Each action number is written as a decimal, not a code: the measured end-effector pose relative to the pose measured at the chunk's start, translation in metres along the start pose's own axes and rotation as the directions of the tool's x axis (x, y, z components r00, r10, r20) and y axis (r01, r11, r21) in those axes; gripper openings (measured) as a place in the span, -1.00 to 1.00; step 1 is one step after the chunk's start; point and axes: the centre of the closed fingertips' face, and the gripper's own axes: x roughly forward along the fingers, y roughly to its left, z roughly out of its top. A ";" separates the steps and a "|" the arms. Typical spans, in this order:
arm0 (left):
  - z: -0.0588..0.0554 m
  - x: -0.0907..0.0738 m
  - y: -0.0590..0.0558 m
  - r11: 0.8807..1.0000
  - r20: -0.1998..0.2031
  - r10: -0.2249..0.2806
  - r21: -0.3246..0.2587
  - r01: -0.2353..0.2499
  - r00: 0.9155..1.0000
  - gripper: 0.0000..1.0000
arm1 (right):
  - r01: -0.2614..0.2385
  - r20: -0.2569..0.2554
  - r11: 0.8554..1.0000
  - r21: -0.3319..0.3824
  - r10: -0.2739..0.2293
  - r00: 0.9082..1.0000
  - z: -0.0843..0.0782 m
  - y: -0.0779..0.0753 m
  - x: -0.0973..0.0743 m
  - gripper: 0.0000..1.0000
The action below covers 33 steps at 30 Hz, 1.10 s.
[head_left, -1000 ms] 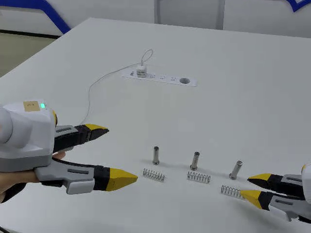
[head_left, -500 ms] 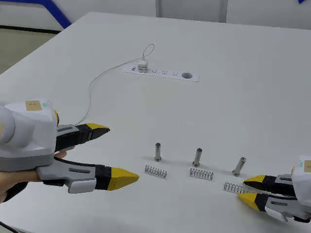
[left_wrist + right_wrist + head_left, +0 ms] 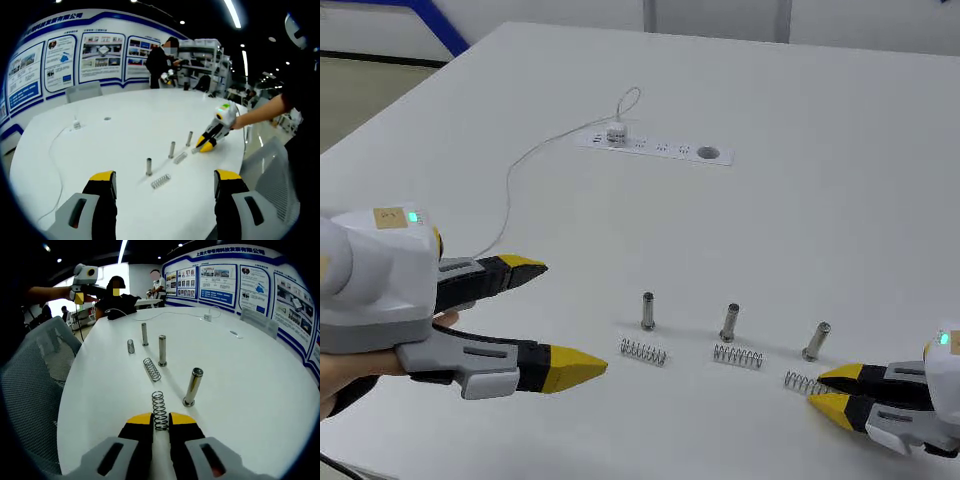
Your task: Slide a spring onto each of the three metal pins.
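Three steel pins stand upright in a row on the white table: left pin [image 3: 648, 310], middle pin [image 3: 729, 321], right pin [image 3: 816, 340]. A spring lies flat in front of each: left spring [image 3: 643, 351], middle spring [image 3: 737, 356], right spring [image 3: 803, 381]. My right gripper [image 3: 830, 390] rests low on the table with its yellow tips closed on the near end of the right spring [image 3: 159, 410], beside the right pin [image 3: 192, 386]. My left gripper [image 3: 555, 315] hovers wide open left of the row and holds nothing; the left pin [image 3: 149, 166] lies ahead of it.
A white power strip [image 3: 655, 148] with a plugged charger lies at the table's far side, its cable [image 3: 520, 165] trailing toward the left edge. A mesh chair [image 3: 35, 385] stands by the near table edge. People stand far behind the table.
My right gripper has slid forward to the right spring and its jaws have narrowed onto the spring's end. The left gripper has stayed put, open.
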 end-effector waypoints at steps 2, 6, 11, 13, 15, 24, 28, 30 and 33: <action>0.000 0.000 -0.001 1.000 0.000 -0.002 -0.001 0.002 1.000 0.65 | -0.002 0.002 1.000 0.000 0.002 1.000 0.000 0.001 0.000 -0.76; 0.002 0.001 -0.003 1.000 0.003 -0.005 -0.001 0.005 1.000 0.65 | 0.001 -0.002 1.000 -0.014 -0.002 1.000 0.000 0.002 0.000 -0.77; 0.004 0.003 -0.007 1.000 -0.002 -0.012 0.010 0.012 1.000 0.65 | 0.005 -0.007 1.000 -0.025 -0.005 1.000 0.000 0.002 0.000 -0.78; 0.004 0.003 -0.008 1.000 -0.004 -0.015 0.014 0.015 1.000 0.65 | 0.008 -0.014 1.000 -0.029 -0.008 1.000 0.001 0.003 0.000 -0.78; 0.005 0.003 -0.009 1.000 -0.006 -0.015 0.019 0.015 1.000 0.65 | 0.011 -0.025 1.000 -0.027 -0.012 1.000 0.001 0.002 0.000 -0.79; 0.005 0.001 -0.017 0.999 -0.004 -0.024 0.032 0.024 1.000 0.61 | 0.001 -0.051 0.999 -0.039 -0.003 0.999 0.006 0.006 -0.011 -0.80; 0.007 0.001 -0.020 0.999 0.003 -0.027 0.037 0.027 1.000 0.60 | 0.002 -0.041 0.998 -0.061 -0.004 0.999 0.018 0.009 -0.021 -0.80; 0.010 0.002 -0.022 0.999 0.016 -0.031 0.040 0.030 0.999 0.57 | -0.004 -0.034 0.997 -0.076 0.002 0.999 0.026 0.011 -0.025 -0.80; 0.013 0.004 -0.024 0.999 0.029 -0.035 0.041 0.034 0.999 0.53 | -0.020 -0.028 0.993 -0.117 0.016 0.999 0.039 0.016 -0.029 -0.80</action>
